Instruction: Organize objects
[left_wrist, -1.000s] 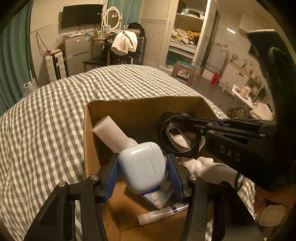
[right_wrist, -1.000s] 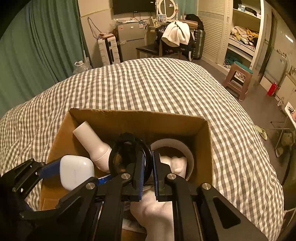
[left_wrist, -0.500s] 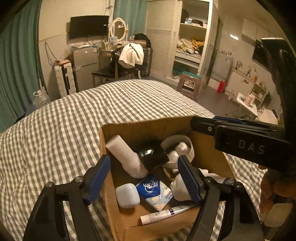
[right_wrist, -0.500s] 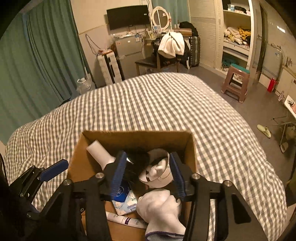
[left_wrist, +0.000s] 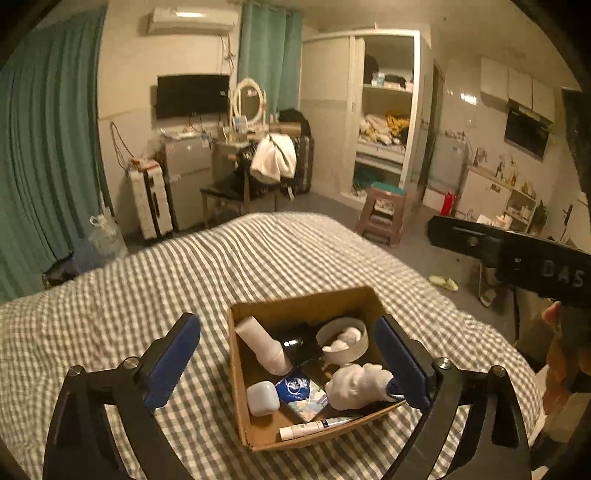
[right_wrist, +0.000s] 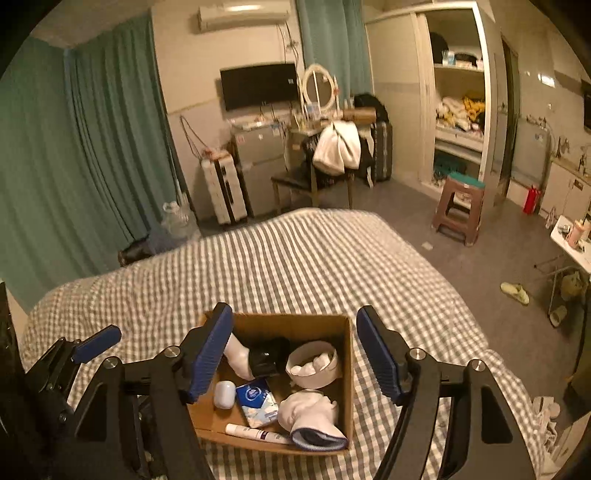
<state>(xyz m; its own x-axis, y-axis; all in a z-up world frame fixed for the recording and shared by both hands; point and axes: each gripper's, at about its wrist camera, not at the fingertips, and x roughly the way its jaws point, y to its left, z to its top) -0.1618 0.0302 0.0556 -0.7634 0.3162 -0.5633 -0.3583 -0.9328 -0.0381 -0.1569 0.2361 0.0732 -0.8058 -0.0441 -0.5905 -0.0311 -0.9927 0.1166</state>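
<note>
A brown cardboard box (left_wrist: 306, 306) sits on a bed (left_wrist: 110, 317) with a gray and white checked cover. The box is open at the top and full of small things.

The left claw (left_wrist: 288, 362) hangs above the box with its two blue pads spread wide. It holds nothing. The right claw (right_wrist: 295, 350) hangs above the box too, and its blue pads are also spread wide and hold nothing. In the left view, the right claw shows as a black bar off to the right side, away from the box.

Inside the box, a white bottle (left_wrist: 262, 347) leans against the back left corner. Just beside it lies a dark, shiny round thing (left_wrist: 295, 345); I cannot tell what it is. A white roll of tape (left_wrist: 341, 339) stands at the back right, and something white is tucked in its middle. A small white earbud case (left_wrist: 262, 398) lies at the front left. Next to it is a blue and white tissue pack (left_wrist: 301, 393). A white glove (left_wrist: 354, 384) is bunched up at the front right, touching the tissue pack. A thin white tube (left_wrist: 306, 428) lies flat along the front wall of the box.

Behind the bed there are green curtains (right_wrist: 74, 166), a chair (right_wrist: 314, 177) with a white cloth on it, and a brown stool (right_wrist: 460, 206).
</note>
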